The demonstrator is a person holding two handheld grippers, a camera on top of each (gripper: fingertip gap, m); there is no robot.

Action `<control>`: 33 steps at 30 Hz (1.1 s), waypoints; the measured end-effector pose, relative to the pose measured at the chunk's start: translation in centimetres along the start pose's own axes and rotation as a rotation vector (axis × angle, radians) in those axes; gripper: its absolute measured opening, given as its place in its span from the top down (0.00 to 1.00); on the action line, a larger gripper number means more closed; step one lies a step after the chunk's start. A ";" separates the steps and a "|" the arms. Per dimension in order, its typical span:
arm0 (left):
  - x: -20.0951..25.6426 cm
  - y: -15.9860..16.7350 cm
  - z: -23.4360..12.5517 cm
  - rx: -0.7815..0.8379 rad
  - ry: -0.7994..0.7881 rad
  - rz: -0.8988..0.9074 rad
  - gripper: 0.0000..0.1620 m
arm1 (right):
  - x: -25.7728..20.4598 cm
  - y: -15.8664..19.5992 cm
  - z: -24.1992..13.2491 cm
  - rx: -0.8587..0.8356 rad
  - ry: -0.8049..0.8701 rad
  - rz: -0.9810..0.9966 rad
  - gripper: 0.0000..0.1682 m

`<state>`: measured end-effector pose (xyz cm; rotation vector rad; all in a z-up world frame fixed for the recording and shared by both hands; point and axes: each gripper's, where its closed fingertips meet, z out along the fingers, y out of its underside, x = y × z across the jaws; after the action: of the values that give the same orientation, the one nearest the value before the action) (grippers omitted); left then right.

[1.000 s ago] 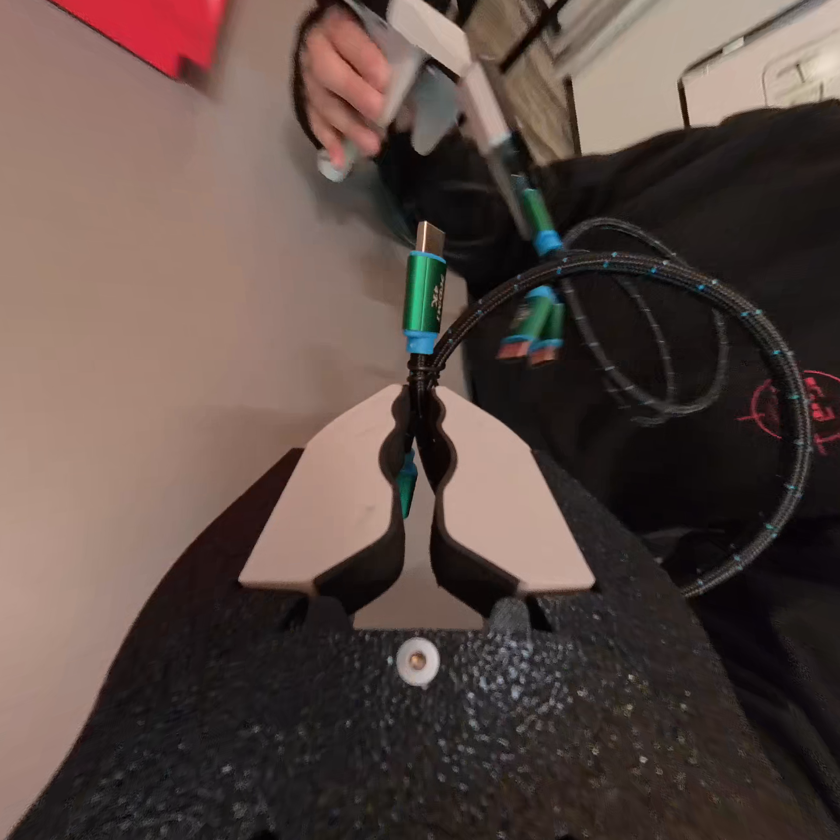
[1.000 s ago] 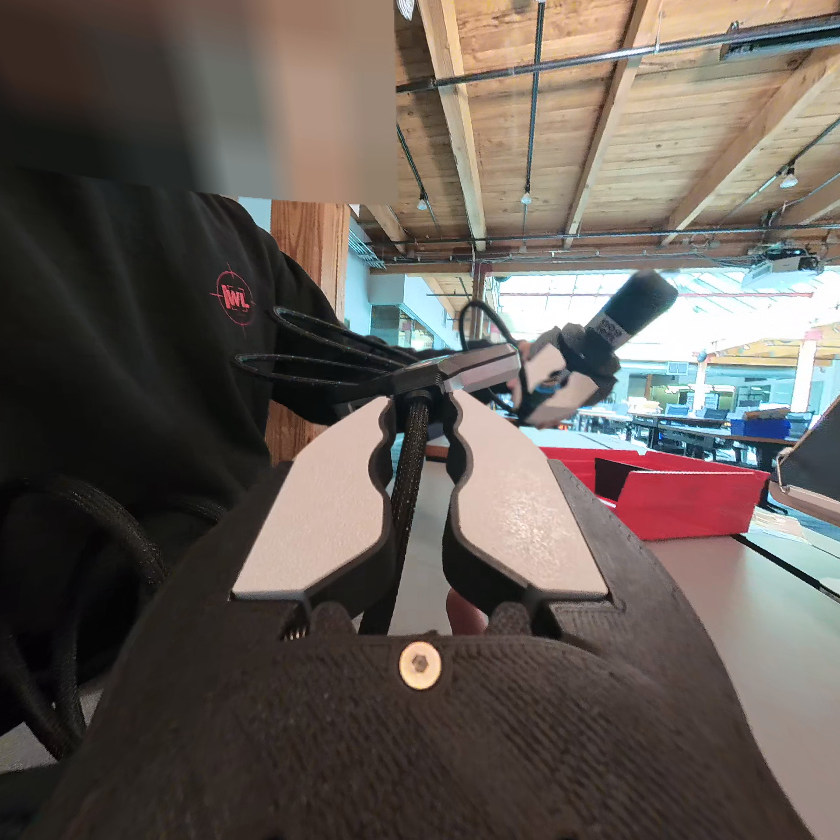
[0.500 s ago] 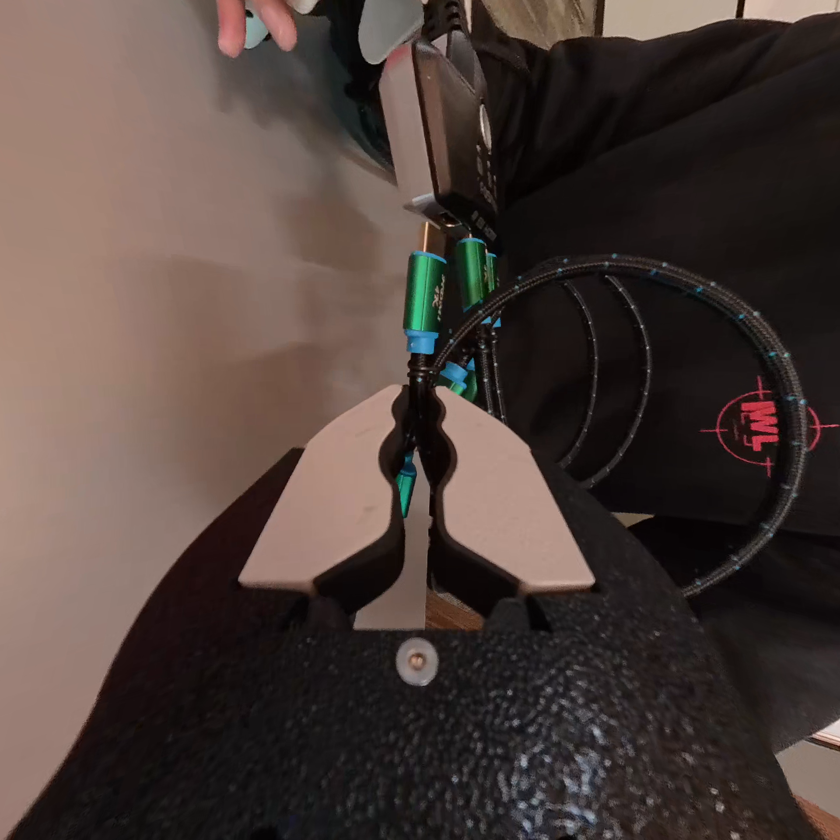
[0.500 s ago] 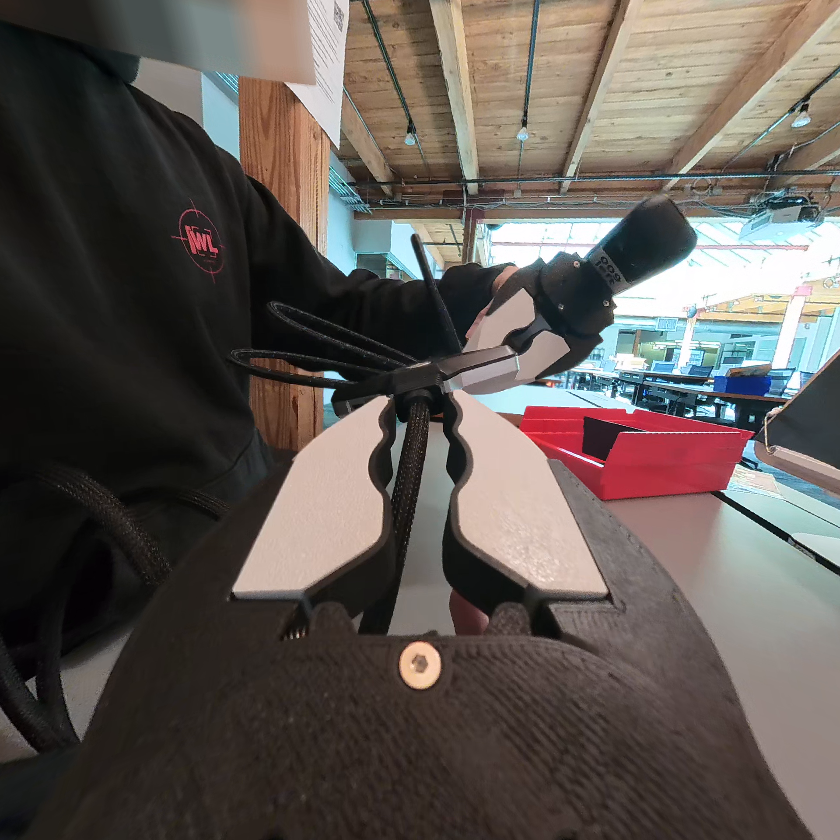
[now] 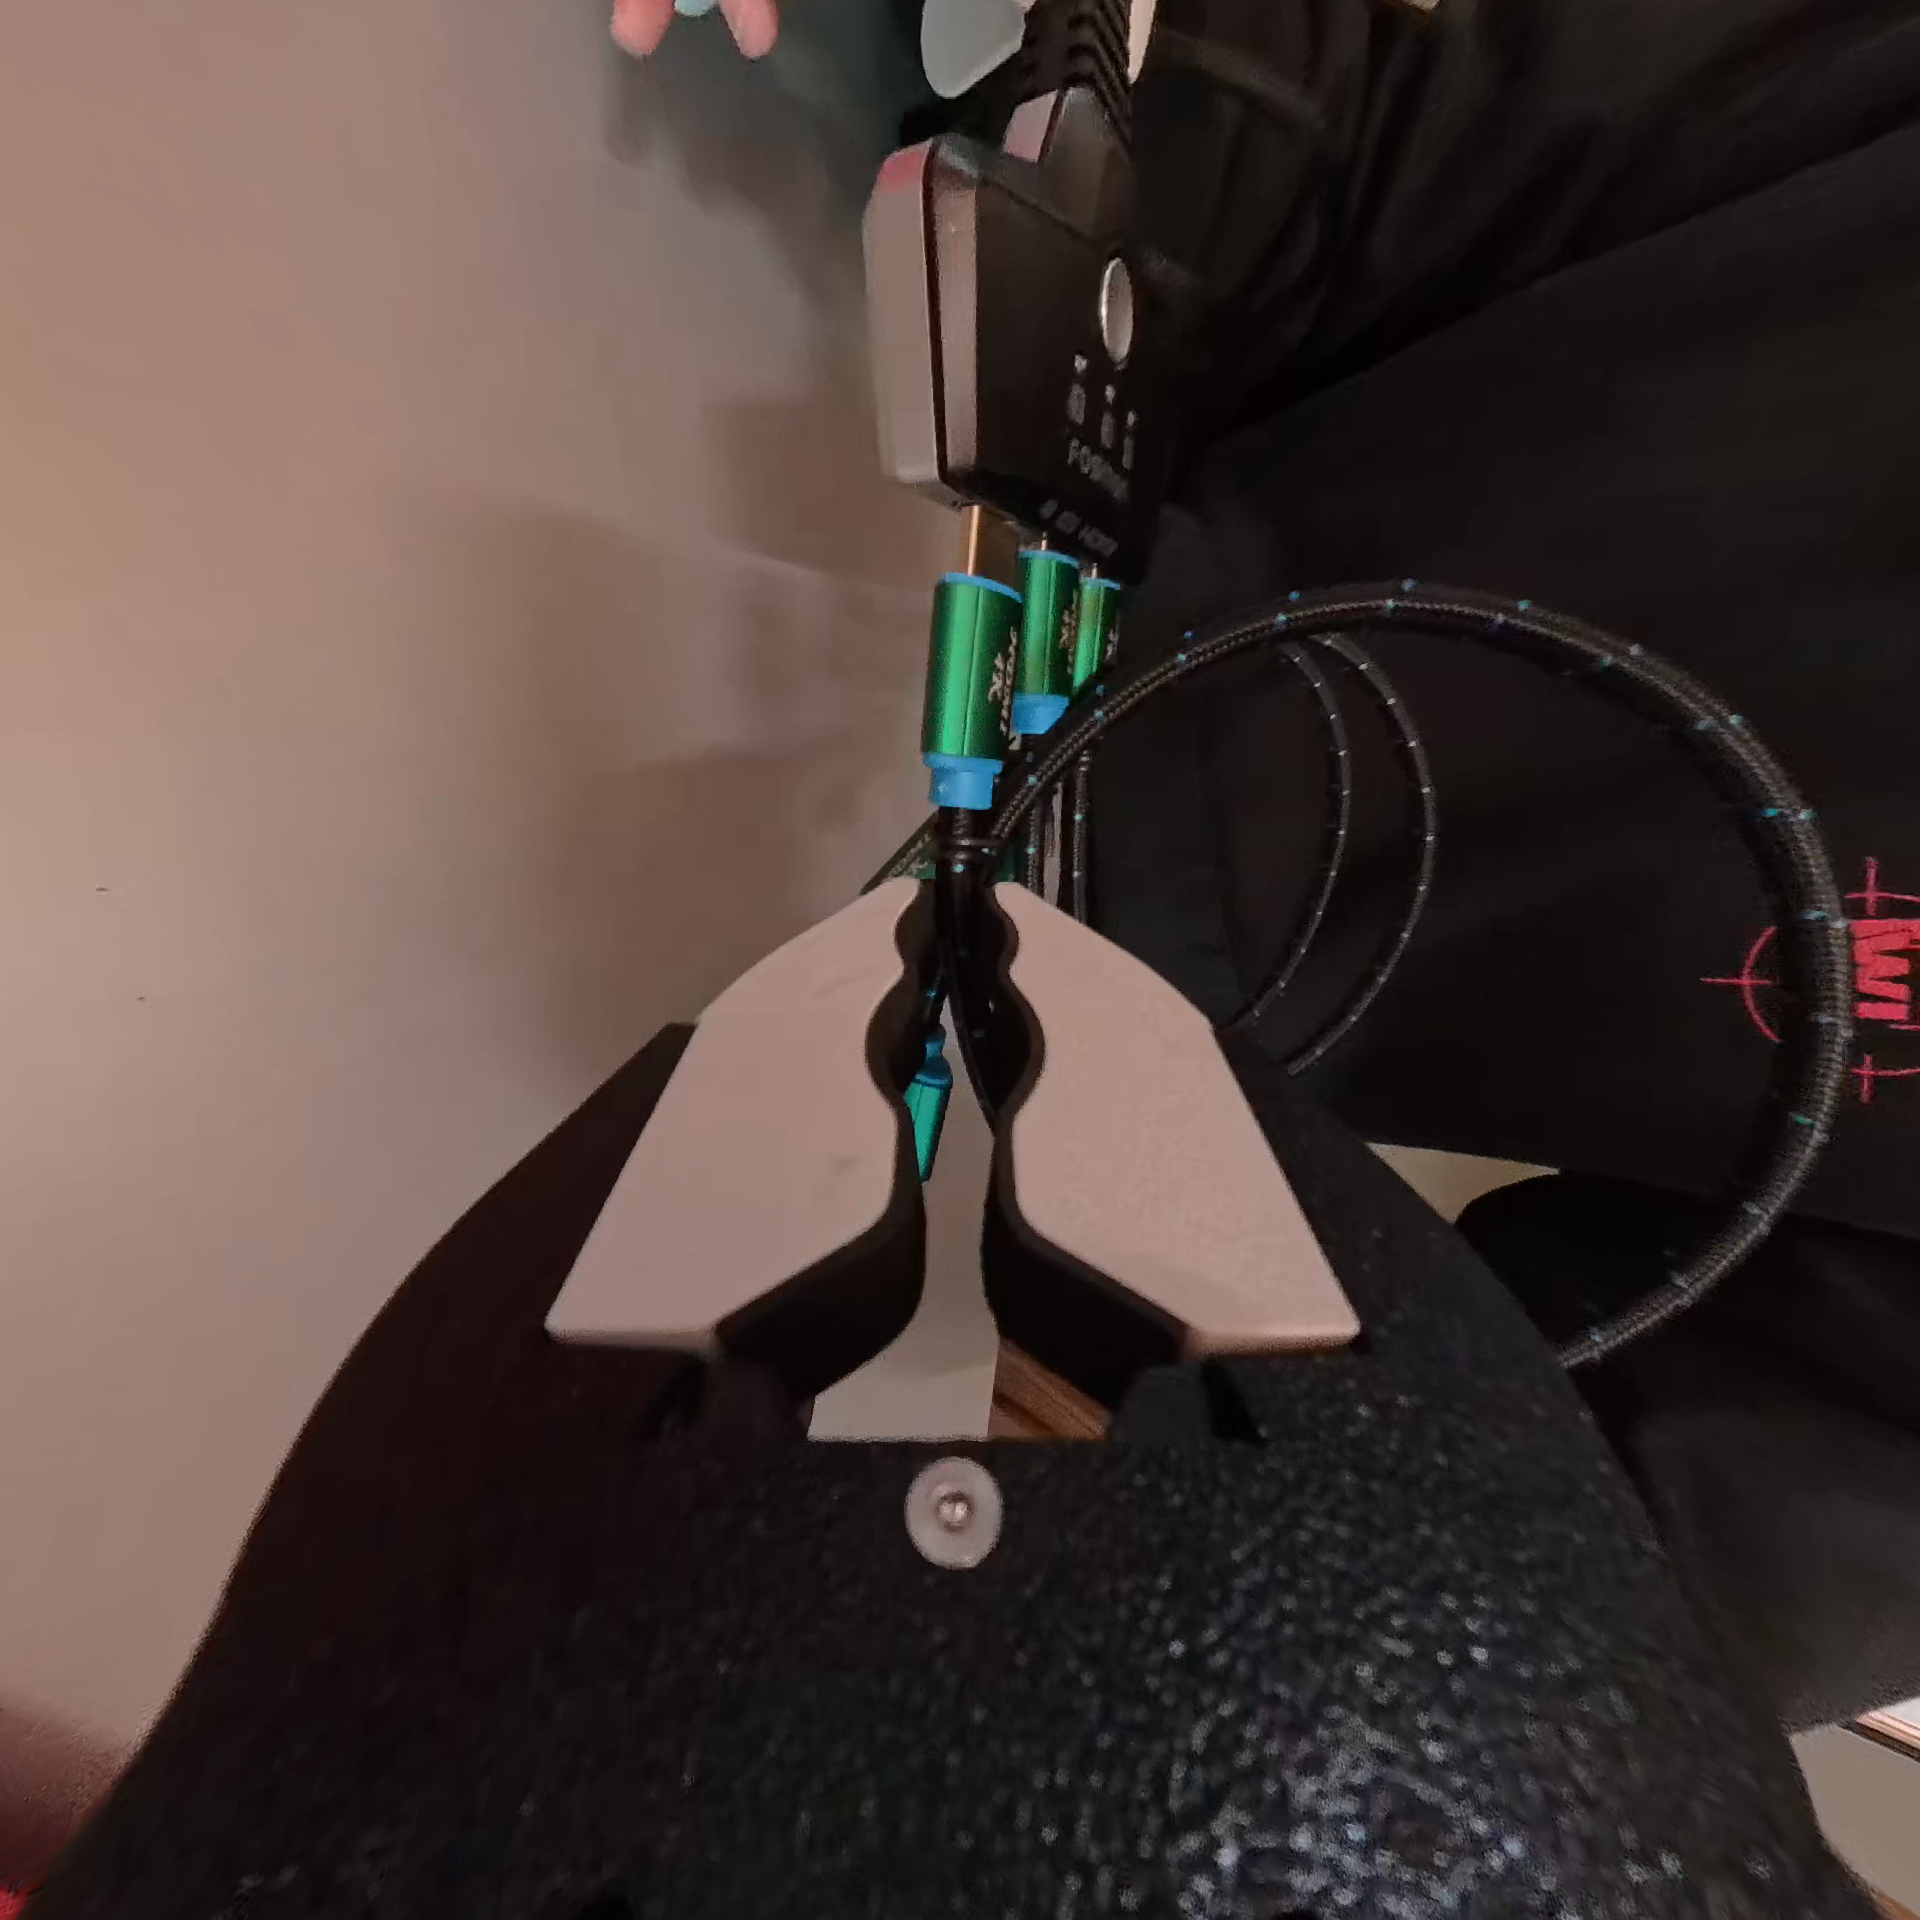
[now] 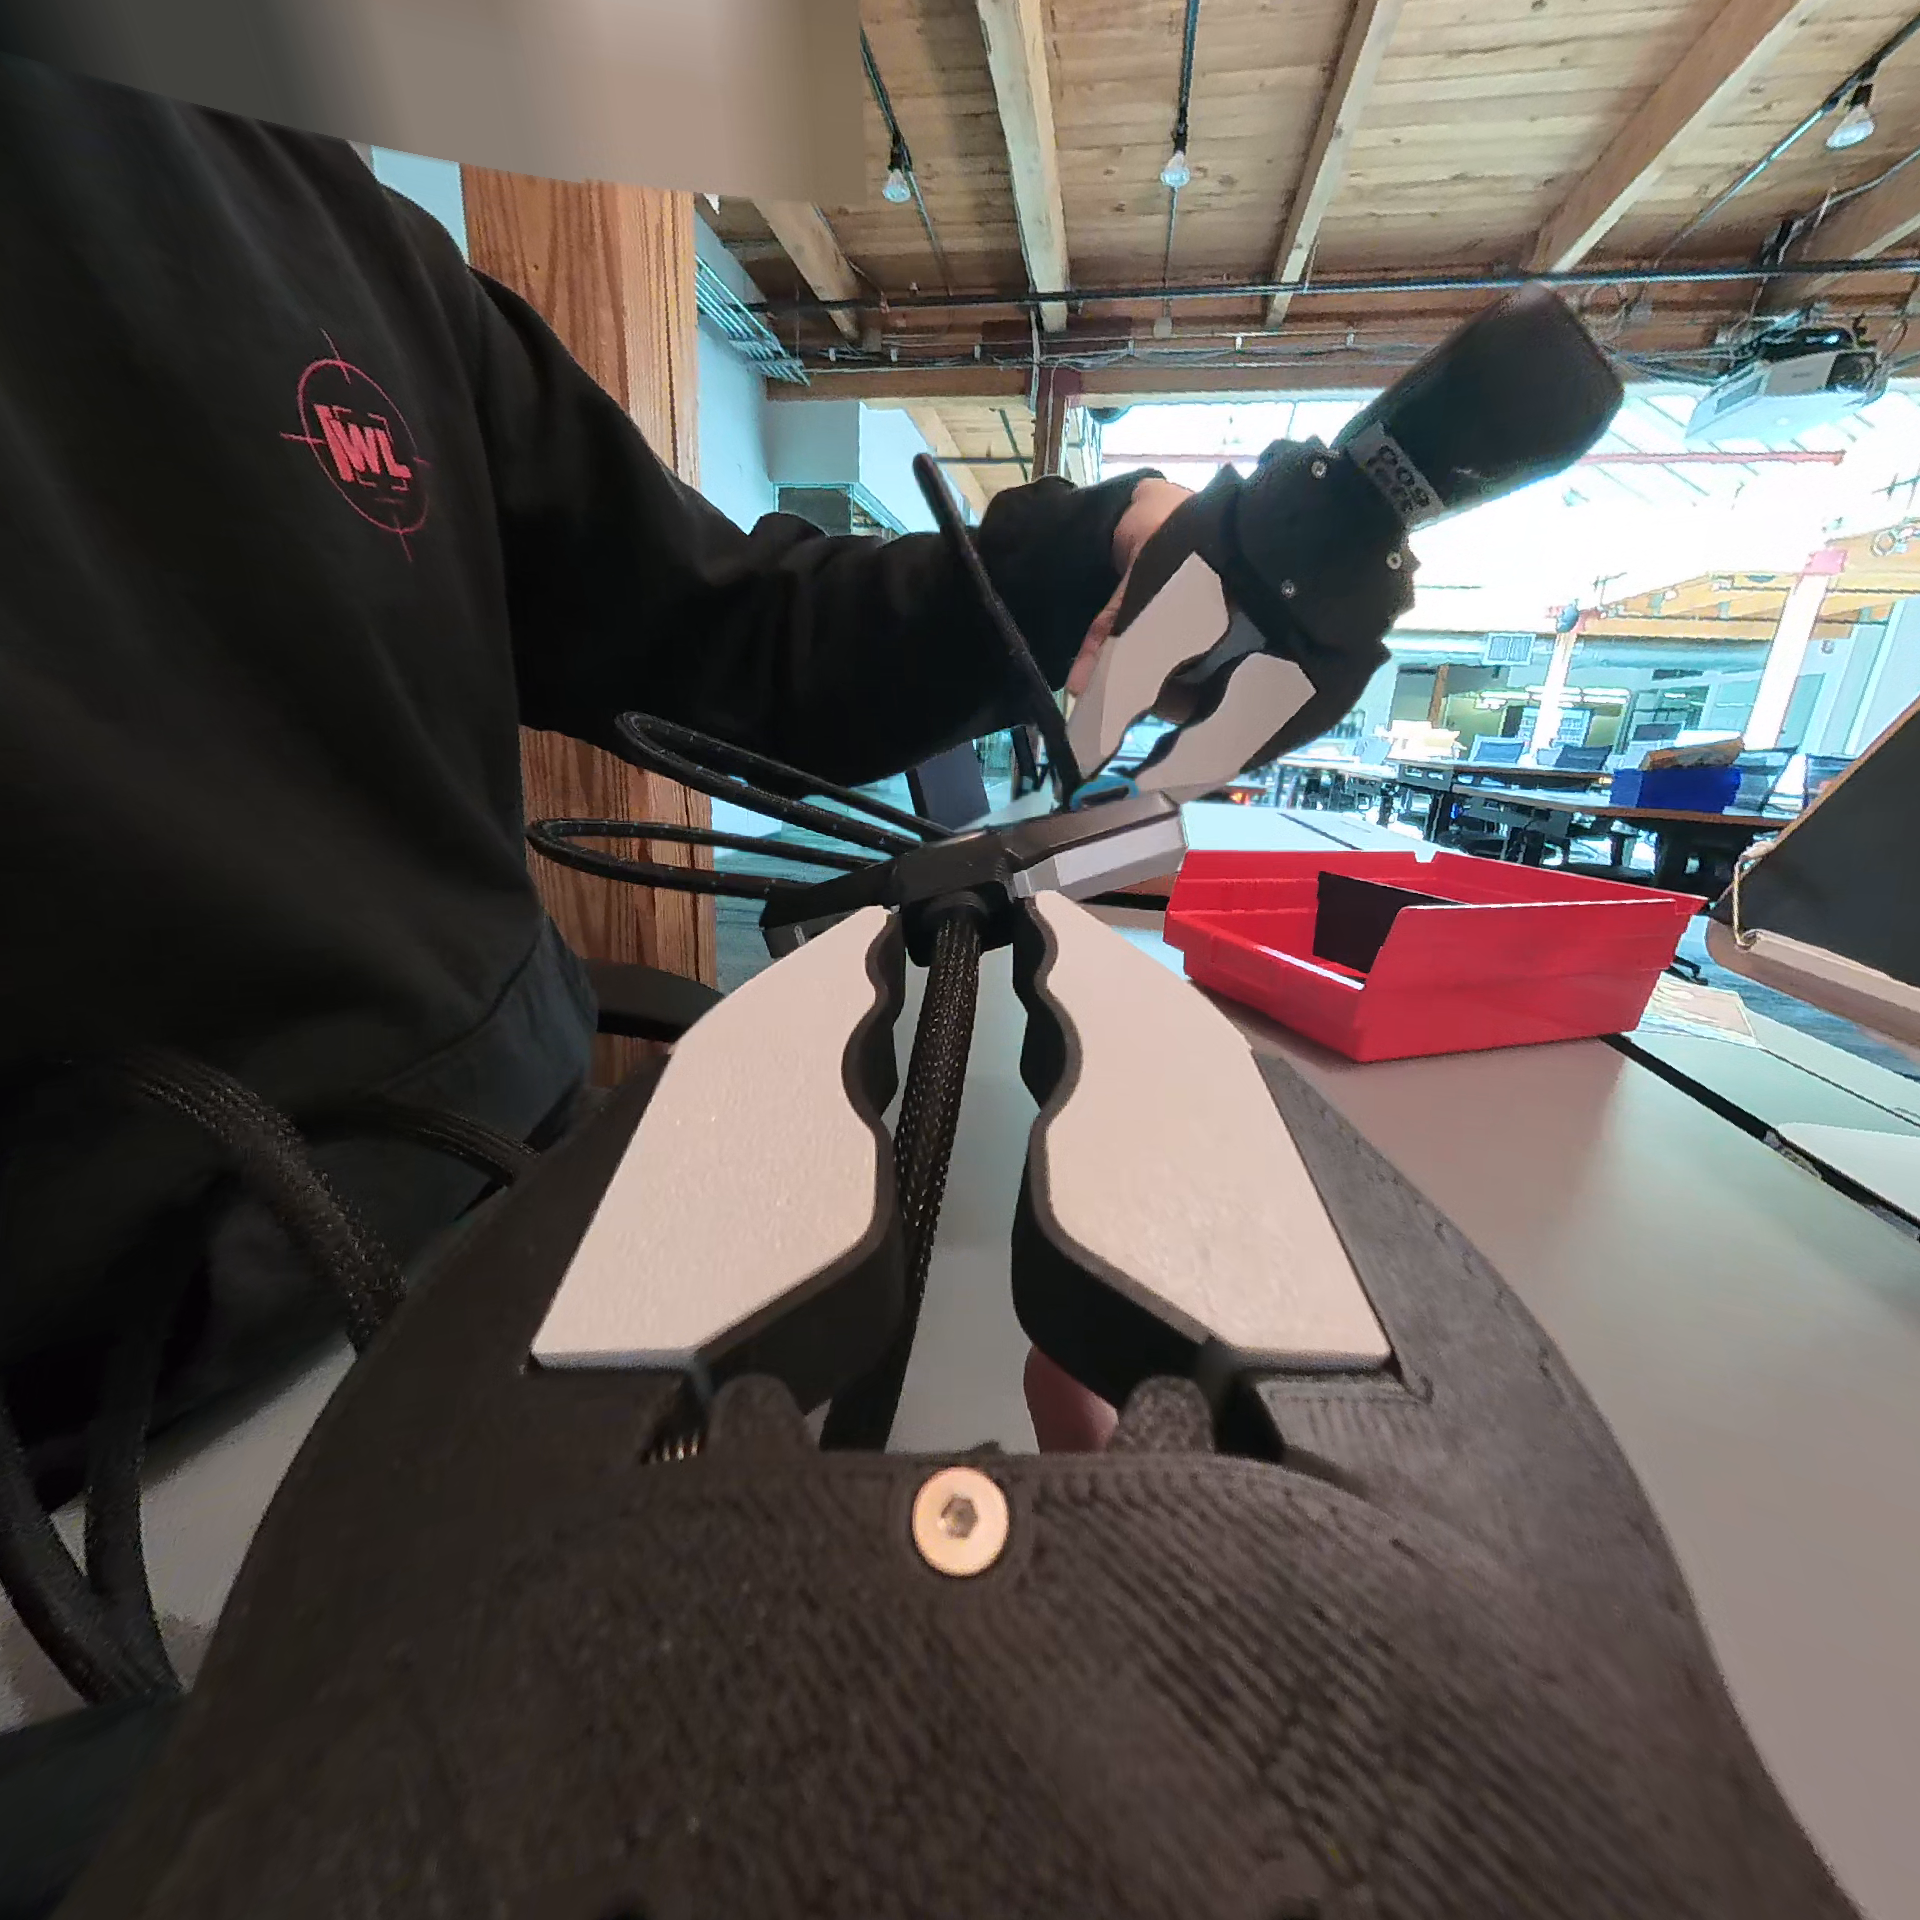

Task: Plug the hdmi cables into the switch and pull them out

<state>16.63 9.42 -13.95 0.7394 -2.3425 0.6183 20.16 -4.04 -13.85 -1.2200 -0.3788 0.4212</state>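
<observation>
My left gripper [image 5: 956, 894] is shut on a black braided HDMI cable just behind its green plug [image 5: 971, 675]. The plug's metal tip touches the port edge of the black and grey switch [image 5: 997, 332], and part of the tip shows. Two other green plugs [image 5: 1049, 634] sit in the switch beside it. Their cables loop [image 5: 1662, 748] to the right. My right gripper [image 6: 961, 914] is shut on the switch's thick black cable [image 6: 935, 1091] right behind the switch [image 6: 1081, 842], holding it above the table. The left gripper [image 6: 1117, 769] points down at the switch's far side.
A person's black sweatshirt [image 6: 260, 623] fills the left side, close behind the cable loops. A red bin [image 6: 1434, 945] stands on the grey table [image 6: 1558, 1247] to the right. A wooden post [image 6: 613, 343] is behind the arm. A dark panel's edge [image 6: 1829, 883] is at far right.
The switch and the held green plug have come together; the plug tip now meets the switch's port. In the right wrist view the left gripper has risen and tilted down onto the switch.
</observation>
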 end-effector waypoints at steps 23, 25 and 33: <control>-0.6 -0.5 1.8 0.048 0.024 -0.063 0.96 | 0.4 -0.3 -0.3 0.015 0.042 -0.037 0.88; -0.7 -0.4 1.8 0.041 0.029 -0.065 0.96 | 0.4 -0.2 -0.3 0.009 0.040 -0.038 0.88; -0.1 -0.6 1.4 0.022 0.022 -0.023 0.96 | 0.3 -0.1 -0.5 0.032 0.016 0.010 0.88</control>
<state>16.53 8.23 -14.83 0.7642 -2.3078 0.6398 20.69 -4.30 -13.83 -1.1942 -0.3514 0.4242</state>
